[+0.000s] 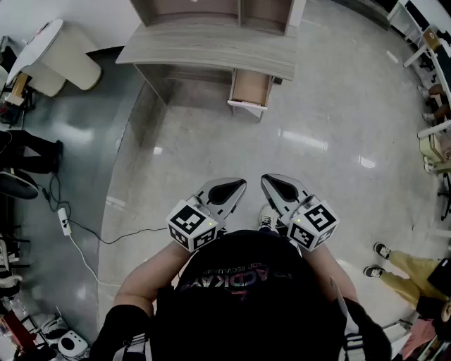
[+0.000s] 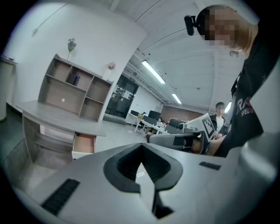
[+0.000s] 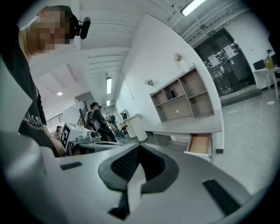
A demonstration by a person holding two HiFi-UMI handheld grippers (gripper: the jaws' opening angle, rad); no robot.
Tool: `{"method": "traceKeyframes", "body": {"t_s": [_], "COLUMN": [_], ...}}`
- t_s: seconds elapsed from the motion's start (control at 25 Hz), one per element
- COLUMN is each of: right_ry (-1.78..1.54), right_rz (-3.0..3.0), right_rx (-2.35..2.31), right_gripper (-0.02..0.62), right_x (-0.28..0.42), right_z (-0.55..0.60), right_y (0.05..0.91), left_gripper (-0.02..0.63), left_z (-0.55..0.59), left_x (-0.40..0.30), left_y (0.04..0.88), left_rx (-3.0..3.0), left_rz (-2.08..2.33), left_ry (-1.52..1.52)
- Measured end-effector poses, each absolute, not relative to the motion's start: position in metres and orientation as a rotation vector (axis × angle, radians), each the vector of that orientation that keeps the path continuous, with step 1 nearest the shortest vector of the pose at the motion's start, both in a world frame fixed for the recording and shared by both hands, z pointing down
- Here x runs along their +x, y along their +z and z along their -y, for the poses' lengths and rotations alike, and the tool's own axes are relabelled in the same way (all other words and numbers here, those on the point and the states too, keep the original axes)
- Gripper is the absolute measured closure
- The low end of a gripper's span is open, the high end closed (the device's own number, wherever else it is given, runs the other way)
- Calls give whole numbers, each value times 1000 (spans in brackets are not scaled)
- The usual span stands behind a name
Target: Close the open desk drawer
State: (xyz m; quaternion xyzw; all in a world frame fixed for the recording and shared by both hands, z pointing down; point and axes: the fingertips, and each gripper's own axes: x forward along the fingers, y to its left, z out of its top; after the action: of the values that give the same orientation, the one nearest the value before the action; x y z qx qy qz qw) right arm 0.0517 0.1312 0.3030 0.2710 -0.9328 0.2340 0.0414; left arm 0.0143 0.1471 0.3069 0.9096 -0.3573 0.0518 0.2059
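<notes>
Pulled-out drawer (image 1: pixel 250 88) at 12 o'clock under the right end of the desk (image 1: pixel 204 51), well apart from both tongs, left gripper (image 1: pixel 236 189) near 6 o'clock, jaws pressed together on nothing, right gripper (image 1: pixel 271 185) just beside it at its 3 o'clock, likewise closed and empty.

Matt wood-grain desk (image 1: pixel 211 46), wooden drawer (image 1: pixel 251 88), glossy polished floor (image 1: pixel 331 134)

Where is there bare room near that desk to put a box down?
The desk top in front of the shelf unit looks bare. The floor in front of the open drawer is free. It gets crowded at the left, with a cable and power strip, and at the right, by someone's shoes.
</notes>
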Motion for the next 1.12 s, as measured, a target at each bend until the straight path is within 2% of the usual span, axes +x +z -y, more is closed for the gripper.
{"method": "traceKeyframes", "body": {"t_s": [1.12], "right_ry": [704], "right_rz": [2900], "right_rx": [819], "right_gripper": [578], "right_x": [32], "right_z": [-141], "right_y": [294], "left_gripper": [595], "left_z": [-158], "left_x": [-8], "left_y": [306], "left_rx": [2532], "left_rz": [1023], "left_ry": [127]}}
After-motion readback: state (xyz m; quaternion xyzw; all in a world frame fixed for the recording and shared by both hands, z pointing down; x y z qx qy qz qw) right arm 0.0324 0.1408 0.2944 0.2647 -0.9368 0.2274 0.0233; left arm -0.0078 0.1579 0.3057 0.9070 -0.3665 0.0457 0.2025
